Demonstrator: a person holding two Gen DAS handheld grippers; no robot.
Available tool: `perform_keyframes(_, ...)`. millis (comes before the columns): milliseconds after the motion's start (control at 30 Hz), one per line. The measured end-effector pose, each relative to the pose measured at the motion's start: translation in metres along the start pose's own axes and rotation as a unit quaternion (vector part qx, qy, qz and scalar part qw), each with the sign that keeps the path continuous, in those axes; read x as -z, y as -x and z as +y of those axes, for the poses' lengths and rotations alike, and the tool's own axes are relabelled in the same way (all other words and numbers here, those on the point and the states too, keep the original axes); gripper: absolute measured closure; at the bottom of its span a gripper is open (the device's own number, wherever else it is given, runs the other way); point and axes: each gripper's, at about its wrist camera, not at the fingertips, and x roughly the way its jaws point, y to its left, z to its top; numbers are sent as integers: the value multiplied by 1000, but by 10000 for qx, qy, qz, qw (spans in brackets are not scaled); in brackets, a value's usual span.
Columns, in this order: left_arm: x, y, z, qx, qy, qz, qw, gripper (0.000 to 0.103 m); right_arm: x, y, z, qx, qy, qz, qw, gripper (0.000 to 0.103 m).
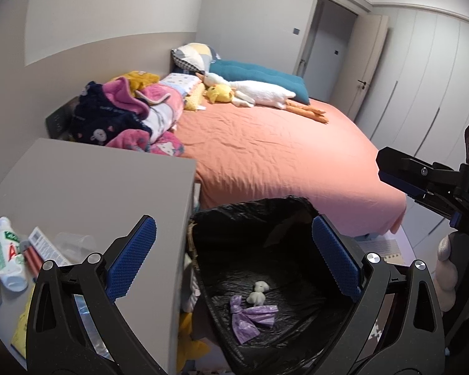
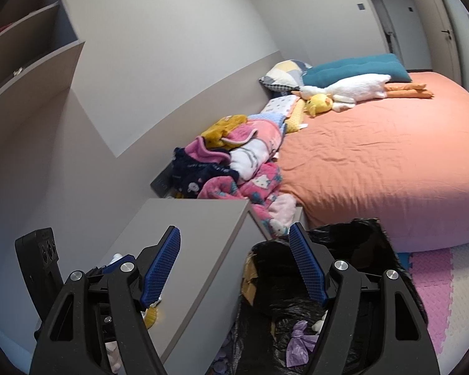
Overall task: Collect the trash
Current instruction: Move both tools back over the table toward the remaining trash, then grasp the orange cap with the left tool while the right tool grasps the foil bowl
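A bin with a black liner (image 1: 253, 218) stands on the floor between the grey desk (image 1: 94, 187) and the bed. At its bottom lie a knotted purple bag (image 1: 250, 315) and a crumpled white tissue (image 1: 259, 292). My left gripper (image 1: 234, 256) hangs over the bin's mouth, open and empty. My right gripper (image 2: 234, 265) is open too, with nothing between its pads, above the gap between the desk and the bin (image 2: 353, 243). The purple bag (image 2: 300, 340) shows below its right finger. In the left wrist view the right gripper (image 1: 418, 187) reaches in from the right, held by a hand (image 1: 446, 268).
On the desk's near left lie a white bottle (image 1: 9, 256), a clear plastic cup (image 1: 75, 240) and a striped box (image 1: 44, 247). The bed with an orange sheet (image 1: 265, 150) carries a clothes pile (image 1: 125, 115) and plush toys (image 1: 250, 93). Foam mats (image 2: 437, 281) cover the floor.
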Motion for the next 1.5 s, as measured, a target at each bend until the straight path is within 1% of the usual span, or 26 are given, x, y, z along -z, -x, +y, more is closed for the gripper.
perform_keyframes(400,17,34,46,-538,318,-55,9980,7,16,-34,47,-455,241,381,9979,30)
perform_keyframes(633,33,54,72,-895,542,-109,9944,7,26,-55,75,-676,464,656,9945,30)
perform_keyframes(833,54,70,90,-1303,871,-129,9876,7,38,-74,98,-953,749,993,9876,30)
perform_keyframes(1067,83,88,111,-1759,1251,-93,9764,7,58,-96,121,-1304,960,1447,9761,31)
perform_keyframes(1100,87,91,114,-1832,1290,-90,9745,7,62,-98,124,-1337,1000,1497,9745,32)
perform_keyframes(1167,96,94,121,-1978,1406,-39,9701,7,70,-104,131,-1429,1092,1645,9698,38)
perform_keyframes(1267,105,98,129,-2117,1553,-47,9649,12,81,-111,138,-1509,1163,1853,9640,45)
perform_keyframes(1300,109,99,132,-2151,1609,-54,9632,16,85,-114,140,-1532,1190,1925,9619,46)
perform_keyframes(1367,115,98,140,-2121,1760,7,9613,22,91,-118,144,-1543,1240,2009,9594,51)
perform_keyframes(1433,120,95,146,-2114,1868,78,9593,30,97,-122,147,-1540,1287,2083,9572,53)
perform_keyframes(1500,125,92,151,-2106,1954,153,9577,33,102,-127,149,-1525,1315,2151,9556,56)
